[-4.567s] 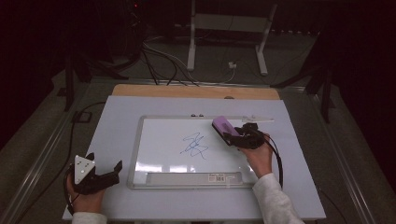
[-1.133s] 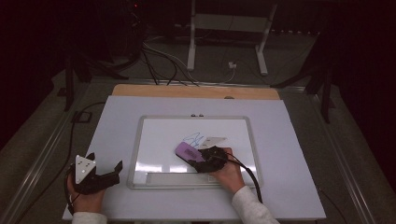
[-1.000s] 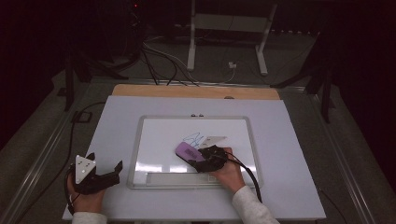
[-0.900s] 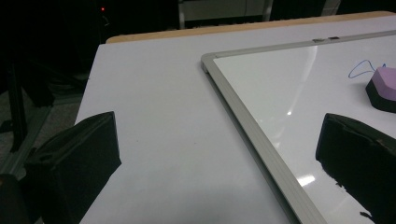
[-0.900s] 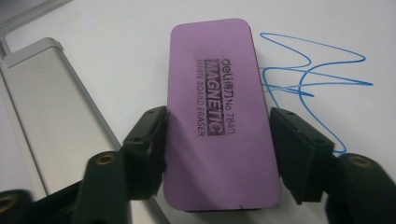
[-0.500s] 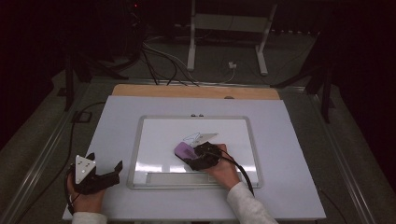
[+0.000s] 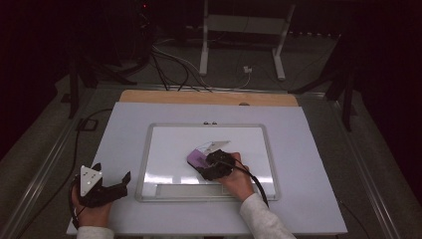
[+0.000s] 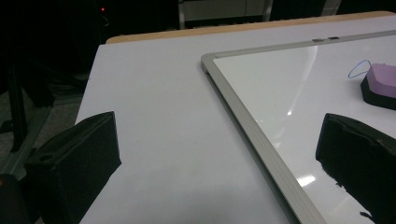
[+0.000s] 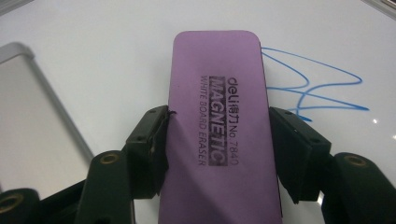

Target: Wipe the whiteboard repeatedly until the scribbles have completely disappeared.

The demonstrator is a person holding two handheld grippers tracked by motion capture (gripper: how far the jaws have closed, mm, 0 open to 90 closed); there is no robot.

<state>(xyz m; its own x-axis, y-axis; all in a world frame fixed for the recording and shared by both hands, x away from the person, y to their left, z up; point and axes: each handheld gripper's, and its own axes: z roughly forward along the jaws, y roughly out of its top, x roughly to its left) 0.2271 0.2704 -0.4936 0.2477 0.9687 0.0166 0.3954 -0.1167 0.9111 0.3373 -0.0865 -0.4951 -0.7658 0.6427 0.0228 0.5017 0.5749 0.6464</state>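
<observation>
1. Resting at the left of the scene, the left gripper, a black two-jaw tool with a grey three-cornered plate on top, sits low over the white tabletop near its front left corner. Its jaws stand wide apart with nothing between them, and it is well apart from the work.
2. Lying at the middle of the tabletop is the silver-framed rectangular whiteboard. Its left half looks wiped clean and glossy, with no pen marks that can be made out from above.
3. Sitting flat on the board, a little below its centre, is the purple rectangular foam whiteboard eraser, printed with black lettering on its back. The right gripper, also black, has its jaws partly closed and clamped against the eraser's two long sides.
4. Showing just beside the eraser, past its far end and one long edge, are the thin blue pen scribbles. In the left gripper view a small blue loop peeks out next to the eraser.
5. Judging by this, the wiping is well under way but unfinished: some blue lines remain to be rubbed off, and the eraser must pass over them.
</observation>
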